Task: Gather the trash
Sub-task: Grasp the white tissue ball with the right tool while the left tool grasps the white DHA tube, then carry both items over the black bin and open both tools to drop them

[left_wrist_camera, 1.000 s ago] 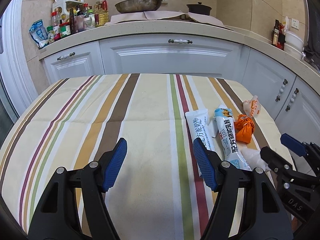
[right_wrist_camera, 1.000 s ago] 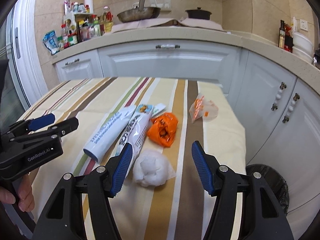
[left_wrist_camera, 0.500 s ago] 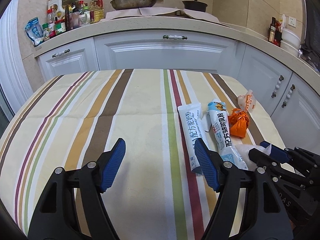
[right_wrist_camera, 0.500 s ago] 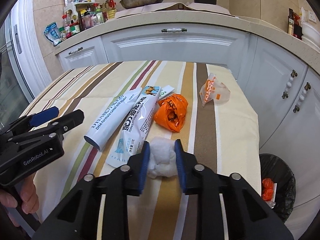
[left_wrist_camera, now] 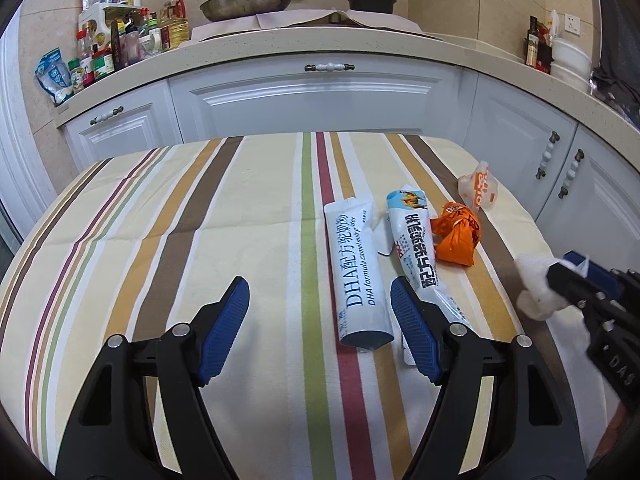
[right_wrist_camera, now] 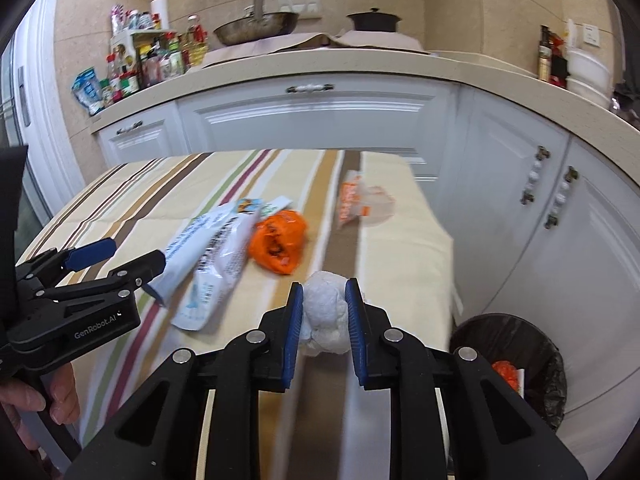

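Note:
My right gripper [right_wrist_camera: 325,300] is shut on a crumpled white tissue ball [right_wrist_camera: 326,312], lifted off the striped table near its right edge; the tissue ball [left_wrist_camera: 534,288] also shows at the right of the left wrist view. My left gripper [left_wrist_camera: 320,304] stands open low over the tablecloth, nothing between its fingers. Just ahead of its right finger lie a white milk-powder sachet [left_wrist_camera: 358,276] and a second white-and-blue sachet [left_wrist_camera: 416,256]. Beyond them sit an orange wrapper [left_wrist_camera: 456,234] and a clear orange-printed bag [left_wrist_camera: 478,186].
A black-lined trash bin [right_wrist_camera: 516,364] with orange scraps inside stands on the floor right of the table [left_wrist_camera: 160,216]. White cabinets and a counter with bottles, a pan [left_wrist_camera: 246,0] and a pot run behind. A hand [right_wrist_camera: 40,400] holds the left gripper's handle.
My right gripper closed on the tissue ball and lifted it off the cloth toward the right. My left gripper crept forward toward the sachets, still open.

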A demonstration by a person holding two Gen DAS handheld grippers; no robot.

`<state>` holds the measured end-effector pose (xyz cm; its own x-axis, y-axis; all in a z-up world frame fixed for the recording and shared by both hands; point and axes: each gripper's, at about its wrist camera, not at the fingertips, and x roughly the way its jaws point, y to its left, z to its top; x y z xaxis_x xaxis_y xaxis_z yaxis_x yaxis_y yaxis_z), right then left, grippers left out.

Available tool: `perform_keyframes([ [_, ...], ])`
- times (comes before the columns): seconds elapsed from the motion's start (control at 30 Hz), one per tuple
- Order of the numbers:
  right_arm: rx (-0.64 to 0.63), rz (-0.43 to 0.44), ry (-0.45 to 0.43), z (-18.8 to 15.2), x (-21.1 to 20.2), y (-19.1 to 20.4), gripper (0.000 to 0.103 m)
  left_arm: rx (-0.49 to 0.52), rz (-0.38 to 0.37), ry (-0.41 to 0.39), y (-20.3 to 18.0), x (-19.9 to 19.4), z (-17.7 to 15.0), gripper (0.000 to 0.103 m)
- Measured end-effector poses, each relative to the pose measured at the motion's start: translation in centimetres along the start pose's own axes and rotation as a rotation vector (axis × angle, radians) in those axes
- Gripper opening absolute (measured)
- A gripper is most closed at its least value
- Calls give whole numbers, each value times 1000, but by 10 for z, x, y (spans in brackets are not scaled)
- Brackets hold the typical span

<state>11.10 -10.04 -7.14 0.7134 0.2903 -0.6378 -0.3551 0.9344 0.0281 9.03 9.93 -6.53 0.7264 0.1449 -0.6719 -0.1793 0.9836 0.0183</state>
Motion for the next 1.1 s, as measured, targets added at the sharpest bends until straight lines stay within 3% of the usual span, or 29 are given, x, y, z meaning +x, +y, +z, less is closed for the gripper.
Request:
perform_keyframes([
  [0.17, 38, -31, -14, -4, -6, -22, 23, 0, -7, 23, -3, 7, 0, 66],
  [0.27, 62, -46, -21, -7, -9, -35, 23, 13, -19, 41, -6, 10, 0, 48],
  [0.33, 70, -53, -24, -9, -10, -41, 23, 21, -36, 62, -7, 14, 0, 30],
  [0.53, 85, -59, -33, -11, -13, -46, 23, 31, -58, 70, -8, 15, 0, 7],
  [0.87, 78, -60, -63, -9, -20, -44, 23, 7, -17, 8, 5, -4, 1, 4],
  [1.1, 68, -83, -105, -3, -34, -44, 23, 6, -26, -80, 6, -37, 12, 4],
])
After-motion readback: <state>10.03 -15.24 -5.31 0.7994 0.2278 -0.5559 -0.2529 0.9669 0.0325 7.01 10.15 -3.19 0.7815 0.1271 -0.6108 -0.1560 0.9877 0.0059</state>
